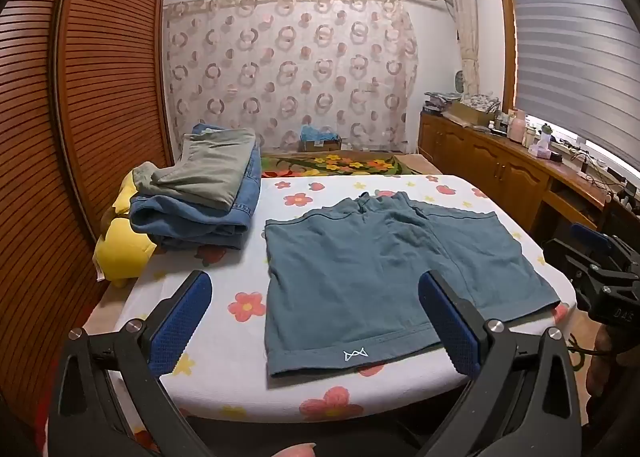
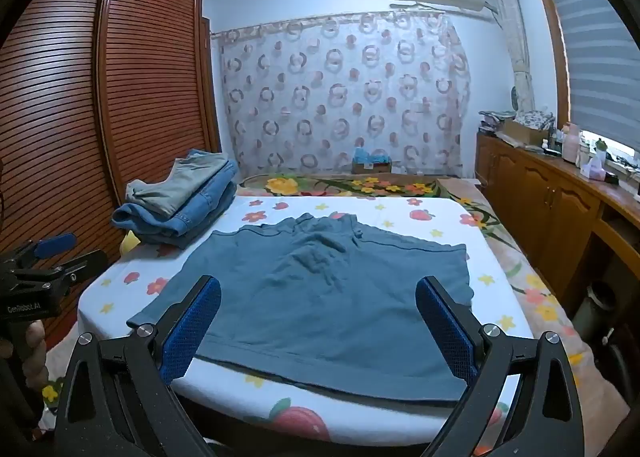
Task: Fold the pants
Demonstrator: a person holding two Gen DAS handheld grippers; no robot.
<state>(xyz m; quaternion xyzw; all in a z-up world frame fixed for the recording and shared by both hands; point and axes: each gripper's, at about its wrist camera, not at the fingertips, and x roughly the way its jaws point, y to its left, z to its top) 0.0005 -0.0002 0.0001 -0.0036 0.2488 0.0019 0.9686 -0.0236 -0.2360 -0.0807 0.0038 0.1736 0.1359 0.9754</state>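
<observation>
Teal shorts [image 1: 384,269] lie spread flat on the flowered table cover [image 1: 240,333], waistband away from me, leg hems at the near edge; a small white logo sits on the near hem. They also show in the right wrist view [image 2: 320,297]. My left gripper [image 1: 316,321] is open and empty, held above the near edge over the shorts' left leg. My right gripper [image 2: 318,325] is open and empty, above the near edge over the right leg. Each gripper shows at the side of the other's view, the right one [image 1: 592,257] and the left one [image 2: 48,257].
A stack of folded jeans and a grey-green garment [image 1: 204,193] sits at the table's far left, also in the right wrist view [image 2: 180,197]. A yellow item [image 1: 120,249] lies beside it. A wooden louvred wardrobe [image 1: 80,97] stands left; a wooden cabinet [image 2: 560,209] with clutter stands right.
</observation>
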